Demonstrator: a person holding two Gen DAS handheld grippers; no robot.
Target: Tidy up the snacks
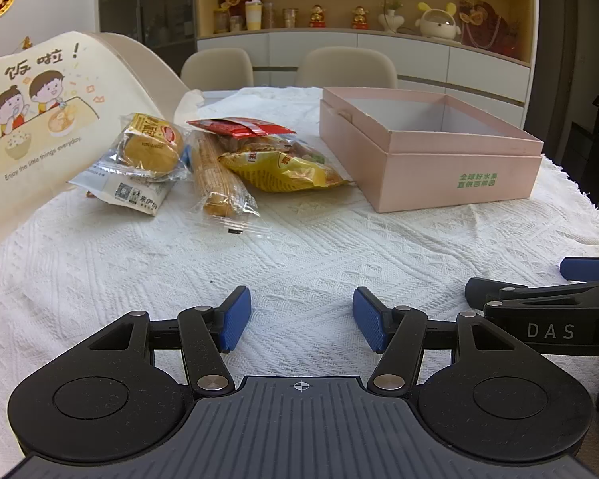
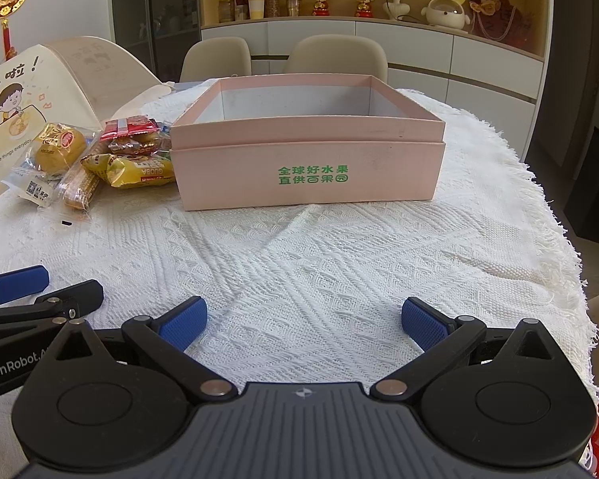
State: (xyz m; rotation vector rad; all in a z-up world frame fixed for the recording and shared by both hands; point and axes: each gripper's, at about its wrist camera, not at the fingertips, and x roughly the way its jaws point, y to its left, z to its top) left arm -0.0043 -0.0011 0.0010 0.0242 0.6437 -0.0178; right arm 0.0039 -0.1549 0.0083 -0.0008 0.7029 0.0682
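— Both grippers? Left gripper [image 1: 301,319] and right gripper [image 2: 303,323] are gaping, holding nothing
— Snacks [image 1: 203,159] are lying ahead-left of the left gripper; pink box [image 2: 307,167] is sitting straight ahead of the right

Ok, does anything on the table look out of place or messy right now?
Only the snack packets: they lie in a loose overlapping heap left of the pink box, none visibly inside it. The white tablecloth is wrinkled in front of the box. Nothing looks spilled or torn.
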